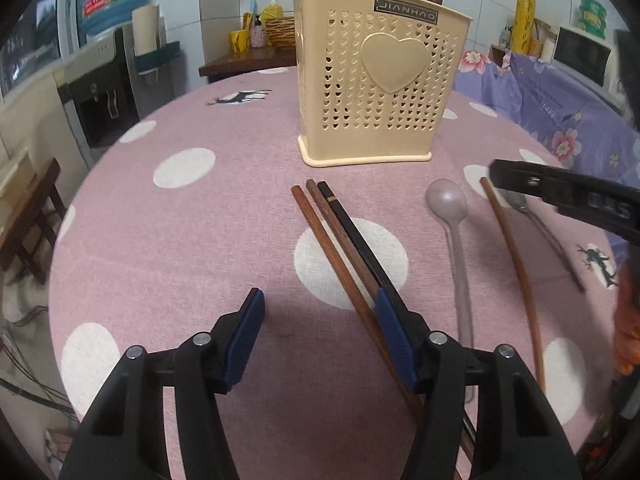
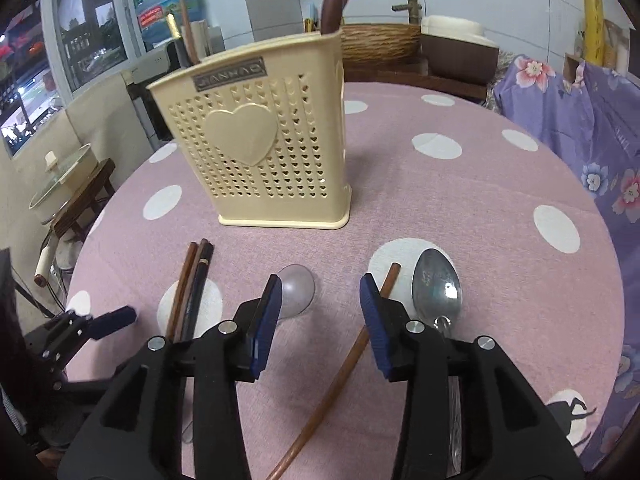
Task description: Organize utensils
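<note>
A cream perforated utensil holder (image 1: 376, 80) with a heart stands on the pink dotted tablecloth (image 1: 200, 208), with a few utensil handles sticking out of it. It also shows in the right wrist view (image 2: 264, 152). Three chopsticks (image 1: 340, 240) lie side by side in front of it. To their right lie a translucent plastic spoon (image 1: 450, 208), a single brown chopstick (image 1: 516, 264) and a metal spoon (image 2: 438, 286). My left gripper (image 1: 320, 316) is open and empty, low over the chopsticks. My right gripper (image 2: 320, 304) is open and empty above the brown chopstick (image 2: 340, 376).
A purple floral cloth (image 2: 580, 128) covers something at the table's right side. A wooden side table (image 1: 248, 60) with a wicker basket and bottles stands behind. A water dispenser (image 1: 100, 92) stands at the left.
</note>
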`<state>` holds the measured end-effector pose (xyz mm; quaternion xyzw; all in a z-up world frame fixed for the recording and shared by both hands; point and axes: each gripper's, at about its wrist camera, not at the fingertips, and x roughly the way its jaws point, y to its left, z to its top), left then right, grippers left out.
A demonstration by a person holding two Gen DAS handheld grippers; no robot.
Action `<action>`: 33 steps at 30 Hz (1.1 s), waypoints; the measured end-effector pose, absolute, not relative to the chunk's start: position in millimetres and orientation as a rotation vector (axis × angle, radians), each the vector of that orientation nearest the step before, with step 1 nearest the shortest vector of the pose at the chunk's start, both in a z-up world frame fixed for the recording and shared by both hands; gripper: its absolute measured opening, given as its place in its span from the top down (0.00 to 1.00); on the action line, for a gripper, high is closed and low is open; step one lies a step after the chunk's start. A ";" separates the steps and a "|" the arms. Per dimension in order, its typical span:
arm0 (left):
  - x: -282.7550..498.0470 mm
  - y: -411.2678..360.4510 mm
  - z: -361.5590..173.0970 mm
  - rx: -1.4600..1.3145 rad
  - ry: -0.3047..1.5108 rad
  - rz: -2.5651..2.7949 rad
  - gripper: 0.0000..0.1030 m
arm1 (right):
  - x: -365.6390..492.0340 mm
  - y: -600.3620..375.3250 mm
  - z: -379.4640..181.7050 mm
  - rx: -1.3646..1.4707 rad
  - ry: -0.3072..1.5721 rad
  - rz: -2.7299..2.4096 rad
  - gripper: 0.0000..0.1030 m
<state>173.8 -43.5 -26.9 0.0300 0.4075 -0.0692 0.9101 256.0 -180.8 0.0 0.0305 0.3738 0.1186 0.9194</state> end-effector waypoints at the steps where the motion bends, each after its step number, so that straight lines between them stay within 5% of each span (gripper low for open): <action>1: 175.4 -42.9 -27.8 0.064 0.848 -0.145 0.47 | 250.3 -182.3 1.8 0.069 0.760 0.244 0.49; 18: 197.6 -18.2 -23.2 -0.046 0.883 -0.113 0.48 | 231.9 -156.7 -14.7 0.042 0.832 0.256 0.47; 26: 222.9 -13.9 -23.0 -0.034 0.895 -0.110 0.73 | 246.6 -153.8 -13.6 0.052 0.822 0.181 0.47; 33: 228.2 -14.5 -23.1 -0.036 0.890 -0.128 0.81 | 252.3 -220.8 -11.3 0.005 0.815 0.095 0.47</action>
